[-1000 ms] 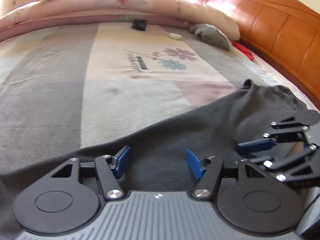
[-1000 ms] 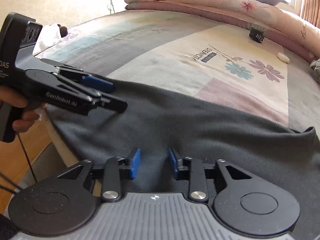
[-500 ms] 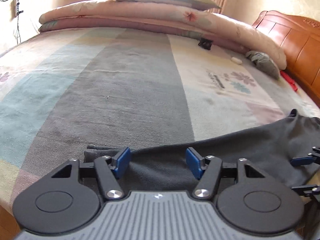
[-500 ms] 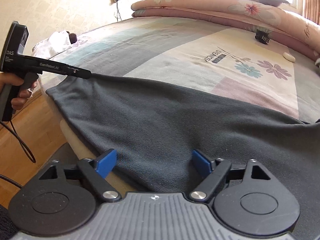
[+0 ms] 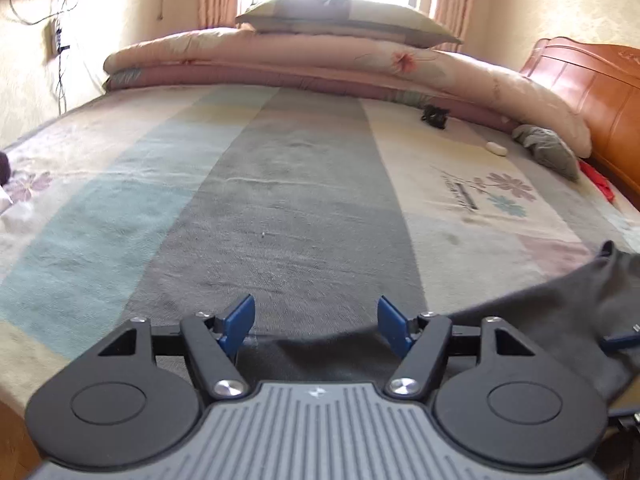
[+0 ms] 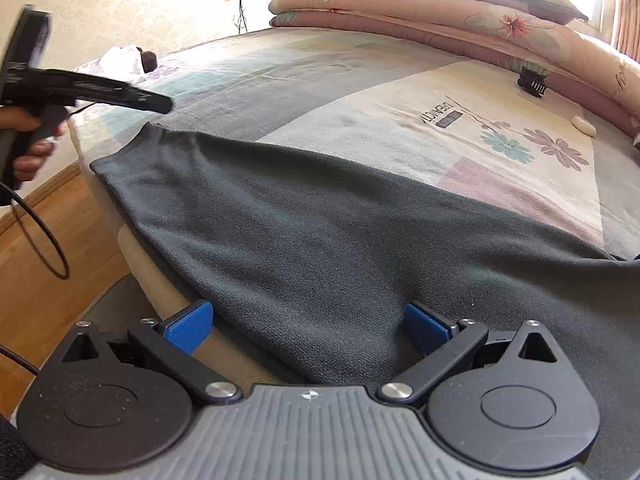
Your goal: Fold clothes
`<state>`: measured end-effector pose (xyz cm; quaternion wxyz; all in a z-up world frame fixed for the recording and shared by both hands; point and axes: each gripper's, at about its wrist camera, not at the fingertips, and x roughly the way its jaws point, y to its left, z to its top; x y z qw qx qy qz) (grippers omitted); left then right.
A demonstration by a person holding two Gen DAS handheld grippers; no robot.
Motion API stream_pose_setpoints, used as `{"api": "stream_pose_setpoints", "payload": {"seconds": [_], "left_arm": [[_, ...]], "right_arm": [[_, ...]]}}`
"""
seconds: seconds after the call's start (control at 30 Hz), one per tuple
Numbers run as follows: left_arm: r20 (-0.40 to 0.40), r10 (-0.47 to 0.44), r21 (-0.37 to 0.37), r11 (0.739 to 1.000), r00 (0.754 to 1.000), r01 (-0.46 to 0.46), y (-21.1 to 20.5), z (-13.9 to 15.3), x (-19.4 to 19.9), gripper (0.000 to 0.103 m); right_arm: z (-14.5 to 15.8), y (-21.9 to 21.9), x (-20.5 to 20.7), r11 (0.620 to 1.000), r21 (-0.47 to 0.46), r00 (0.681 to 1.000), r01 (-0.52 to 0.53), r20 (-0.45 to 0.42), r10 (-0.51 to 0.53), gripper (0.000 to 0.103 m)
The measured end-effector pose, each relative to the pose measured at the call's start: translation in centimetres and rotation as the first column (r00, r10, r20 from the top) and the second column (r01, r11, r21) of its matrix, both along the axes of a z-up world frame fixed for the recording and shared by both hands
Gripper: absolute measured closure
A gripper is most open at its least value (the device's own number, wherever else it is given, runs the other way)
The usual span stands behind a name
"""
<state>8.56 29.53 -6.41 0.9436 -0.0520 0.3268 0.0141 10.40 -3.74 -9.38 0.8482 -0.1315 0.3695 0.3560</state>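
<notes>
Release is what we see: right gripper (image 6: 308,330) jaws opening off the dark grey garment (image 6: 340,248), left gripper (image 5: 316,322) jaws spreading beside its corner, so the spreading-out seems finished.

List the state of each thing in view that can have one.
Dark grey garment: spread flat, unfolded, near edge hanging off the bed.
Left claw: opening, nothing gripped.
Right claw: opening, cloth between the pads, not pinched.
Quilt: folded.
Pillow: lying on the quilt.

A striped bed (image 5: 304,208) carries a dark grey garment (image 6: 340,248) at six o'clock, a folded quilt (image 5: 320,60) at twelve, a hair clip (image 5: 435,115) at two.
</notes>
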Motion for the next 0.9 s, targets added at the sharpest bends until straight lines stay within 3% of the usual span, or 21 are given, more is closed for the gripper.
{"api": "stream_pose_setpoints", "payload": {"seconds": [0.13,0.27,0.47,0.6,0.7,0.8,0.9], "left_arm": [[-0.020,-0.091,0.004,0.996,0.996,0.091,-1.5,-0.4,-3.4,0.034],[-0.074,-0.157,-0.092,0.984,0.985,0.150,-2.1,-2.4,-4.9,0.033],[-0.114,0.011,-0.029,0.999,0.993,-0.014,0.2,-1.9,-5.6,0.034],[-0.045,-0.038,-0.048,0.998,0.998,0.036,0.2,-0.6,-4.8,0.032],[-0.040,-0.084,-0.051,0.995,0.996,0.082,-0.8,-1.2,-2.9,0.031],[-0.088,-0.025,-0.055,0.998,0.996,0.020,-0.3,-3.4,-0.2,0.031],[-0.054,0.015,-0.068,0.998,0.998,-0.018,0.4,-3.4,0.9,0.031]], "right_arm": [[-0.1,0.6,-0.3,0.999,-0.031,1.000,0.006,0.022,-0.005,0.000],[-0.2,0.8,-0.5,0.999,-0.044,0.999,0.011,0.037,-0.010,0.000],[-0.5,0.8,-1.0,0.999,-0.042,0.997,0.018,0.071,-0.015,0.000],[0.1,0.5,-0.7,0.999,-0.022,0.999,0.027,0.046,-0.026,0.000],[1.0,-0.6,-0.2,0.996,0.039,0.997,0.078,-0.007,-0.077,0.000],[1.8,-1.9,0.3,0.987,0.078,0.990,0.140,-0.026,-0.139,0.000],[2.4,-3.4,0.6,0.974,0.121,0.982,0.191,-0.026,-0.189,0.000]]}}
